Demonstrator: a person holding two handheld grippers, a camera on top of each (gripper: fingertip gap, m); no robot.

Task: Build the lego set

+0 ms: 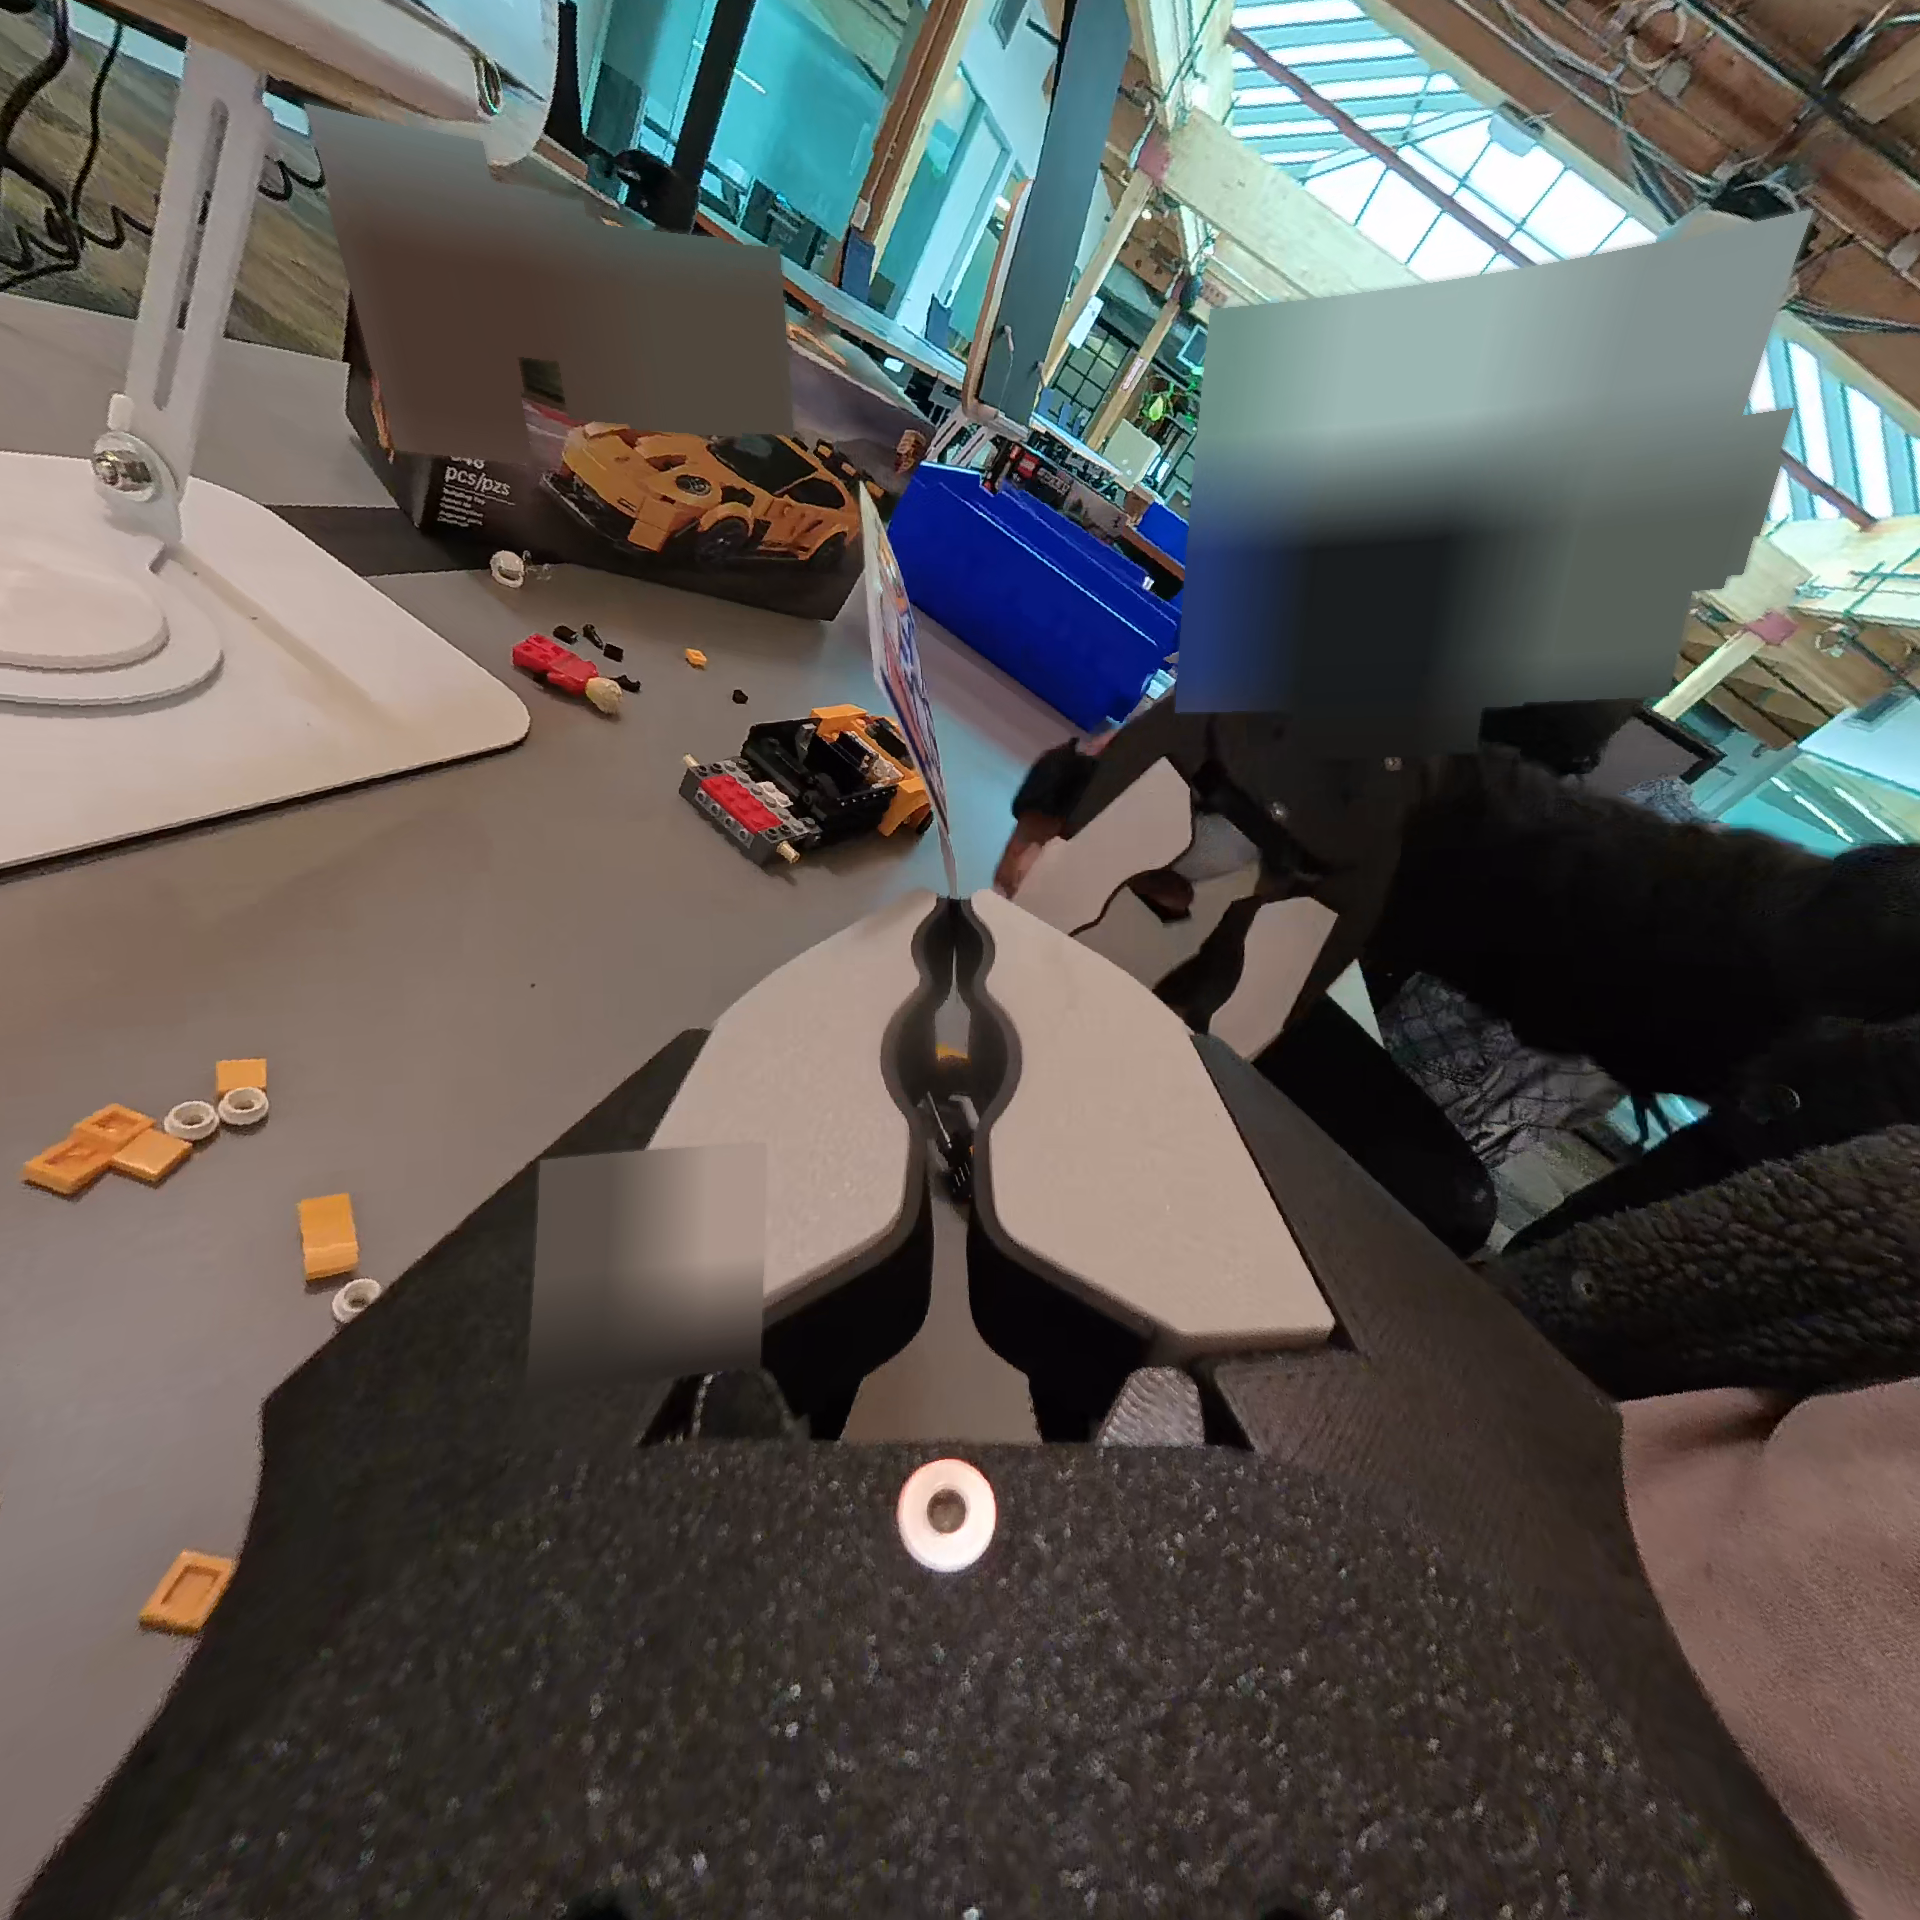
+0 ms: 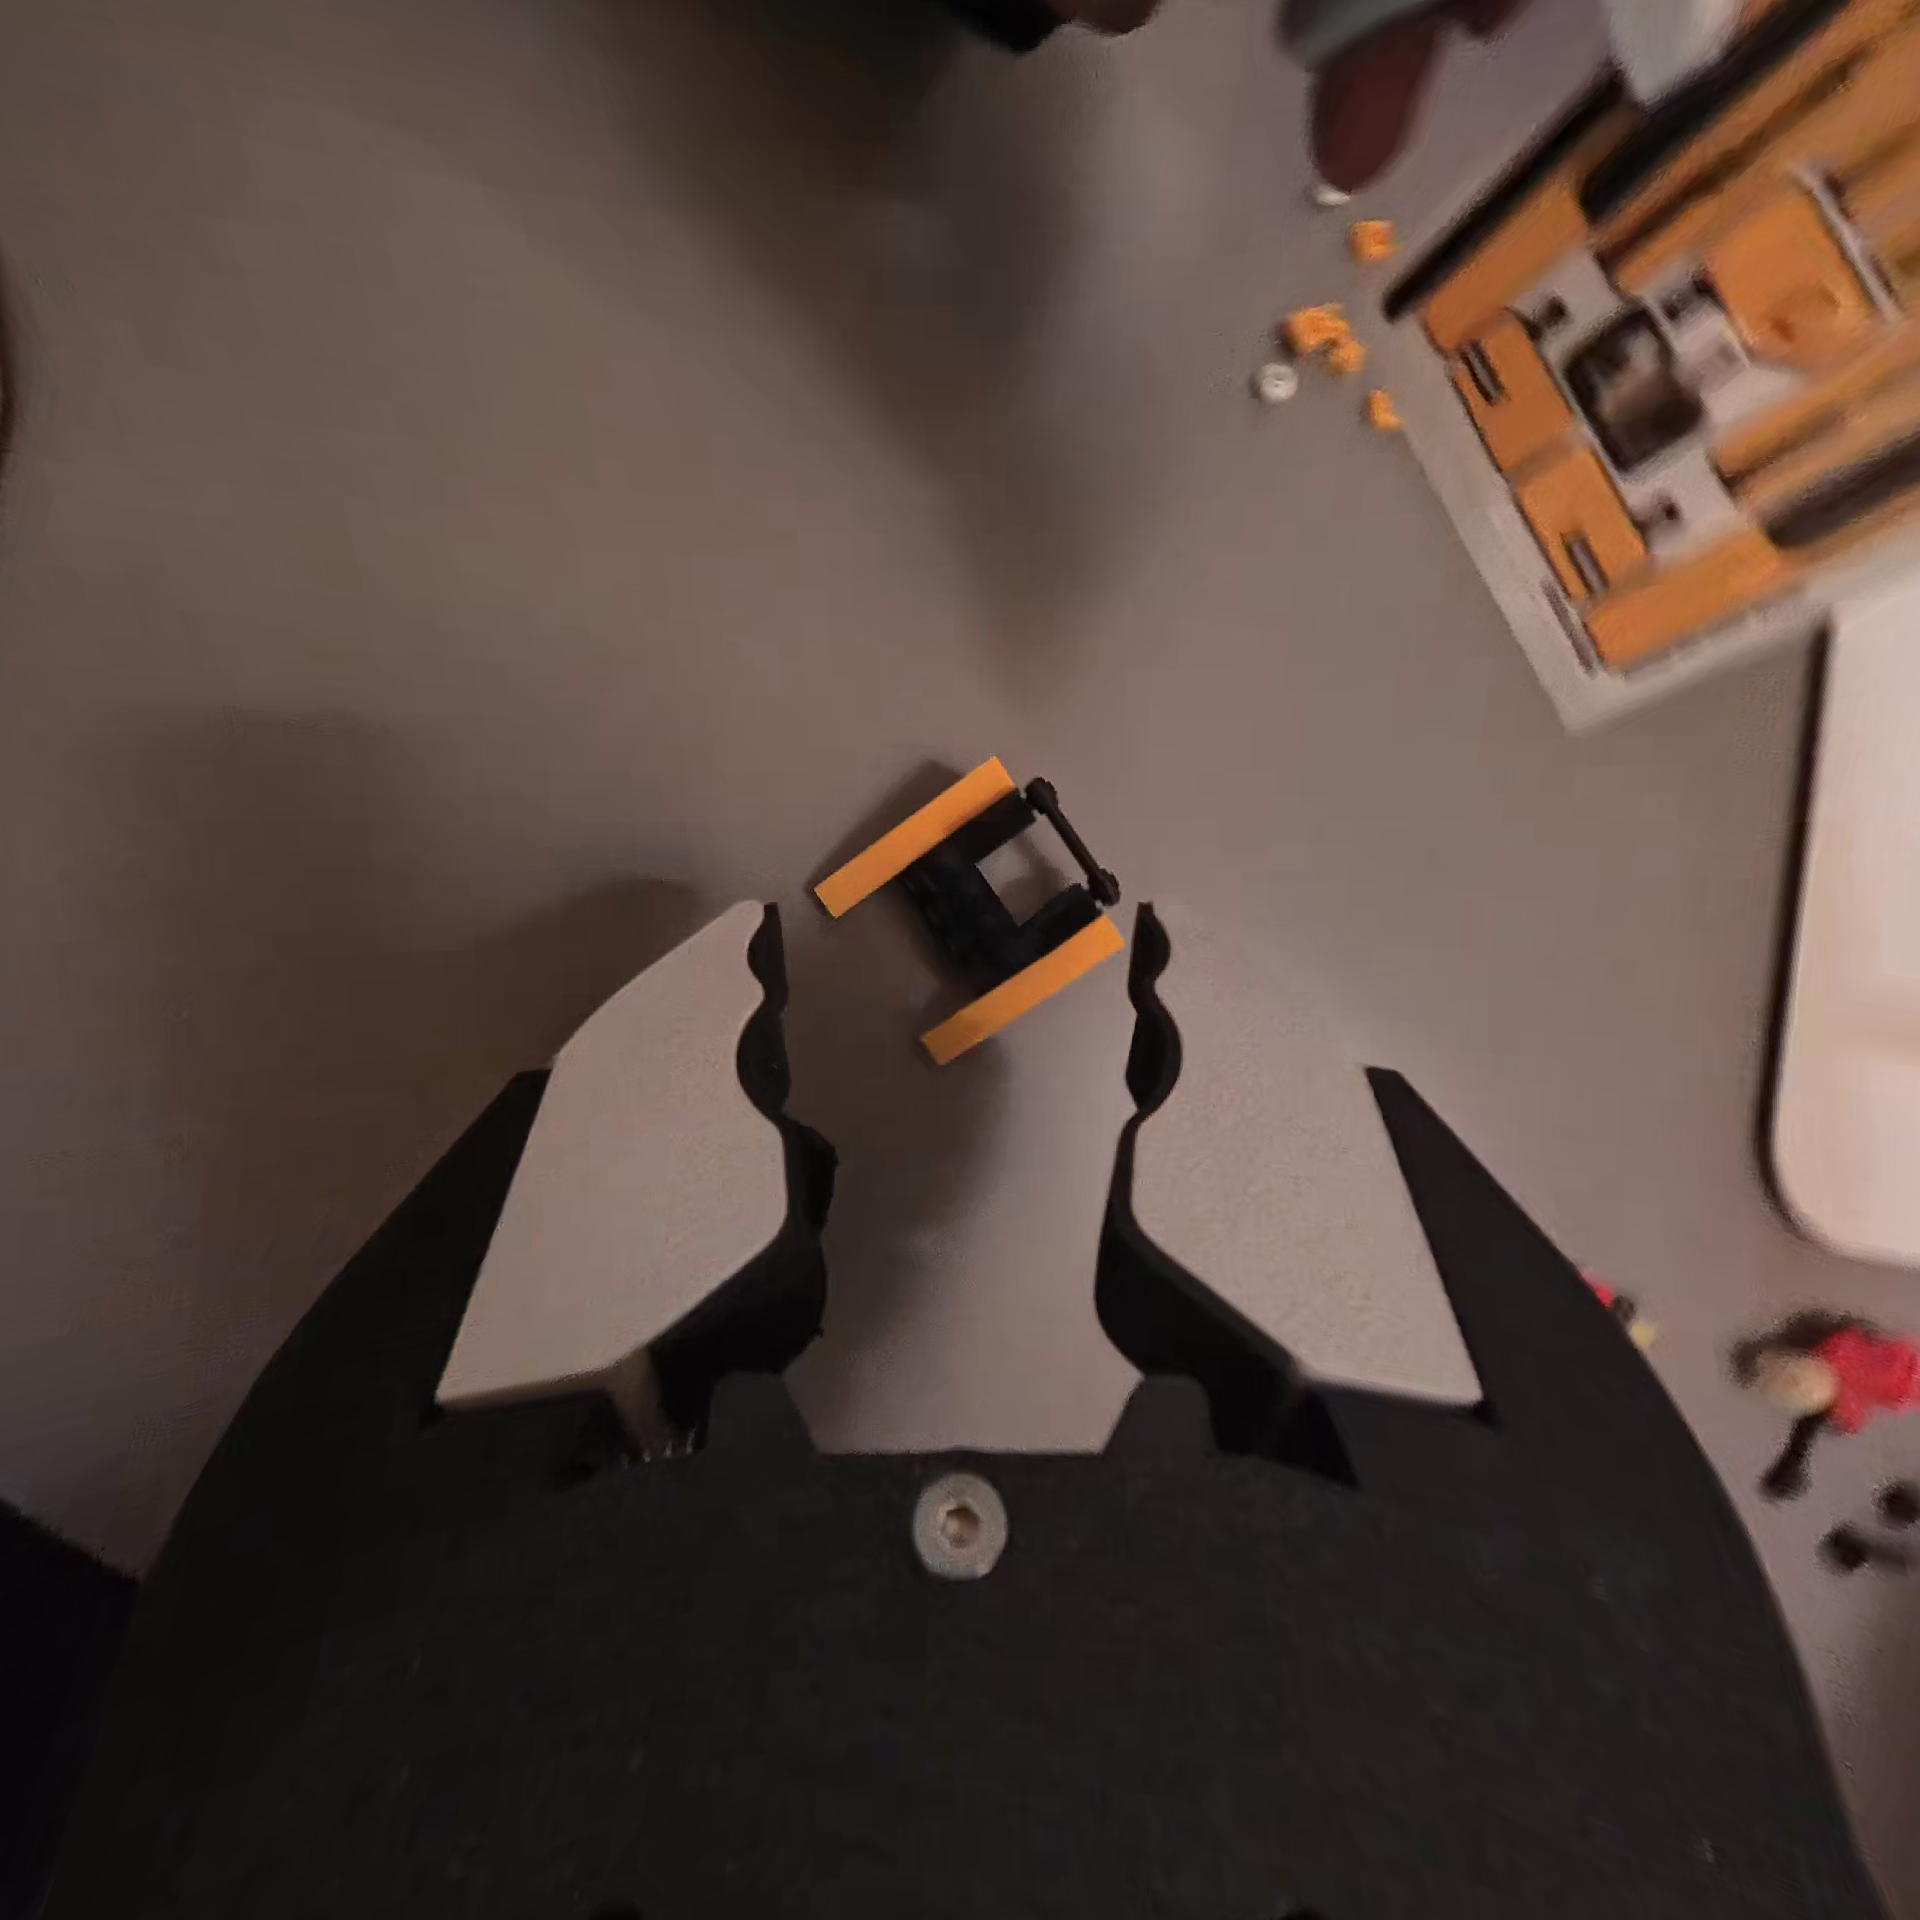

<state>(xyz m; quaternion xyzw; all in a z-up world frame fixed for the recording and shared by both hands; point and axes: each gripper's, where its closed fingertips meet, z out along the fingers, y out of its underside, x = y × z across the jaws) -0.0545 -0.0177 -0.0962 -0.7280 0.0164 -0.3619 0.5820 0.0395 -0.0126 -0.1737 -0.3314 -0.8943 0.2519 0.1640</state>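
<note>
Left claw (image 1: 951, 902) pinched shut on thin sheet (image 1: 906, 675), seen edge-on, print unreadable. Sheet hides part of half-built car (image 1: 810, 781) on bench (image 1: 520, 935). Small black-orange bit deep between fingers, can't make out.

Right claw (image 2: 954, 912) wide open over black-orange piece (image 2: 971, 906) lying on bench. Booklet (image 2: 1683, 395) blurry, cut off at edge.

Matt grey table (image 2: 416, 520), glossy plastic bricks (image 1: 328, 1234), grainy black gripper body (image 1: 935, 1714), metal screw (image 2: 958, 1527).

Orange-and-black lego piece (image 2: 971, 909) on grey table (image 2: 520, 520); blue bin (image 1: 1039, 592); red minifigure (image 1: 566, 665).
</note>
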